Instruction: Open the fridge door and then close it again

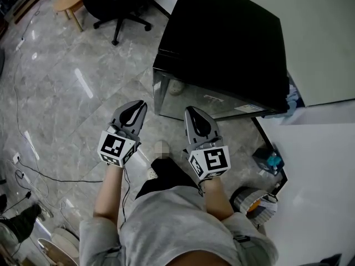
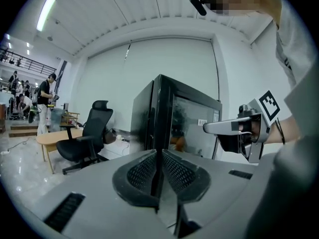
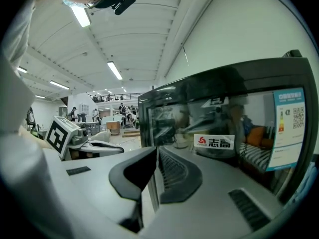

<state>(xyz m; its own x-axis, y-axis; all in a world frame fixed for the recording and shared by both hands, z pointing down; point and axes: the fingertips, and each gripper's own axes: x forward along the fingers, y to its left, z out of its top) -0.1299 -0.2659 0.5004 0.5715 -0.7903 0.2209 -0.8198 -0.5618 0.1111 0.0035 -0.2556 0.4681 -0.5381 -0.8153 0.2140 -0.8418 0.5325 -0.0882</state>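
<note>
Both shut, left claw [image 1: 141,107] & right claw [image 1: 190,112], nr fridge [image 1: 222,37] front edge, open floor [image 1: 83,82] leftward

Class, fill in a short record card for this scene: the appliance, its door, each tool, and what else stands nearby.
Appliance: small black fridge
Door: glass door, closed
Left tool: jaws together, empty, not touching the fridge
Right tool: jaws together, empty, not touching the fridge
Nearby: black office chair
</note>
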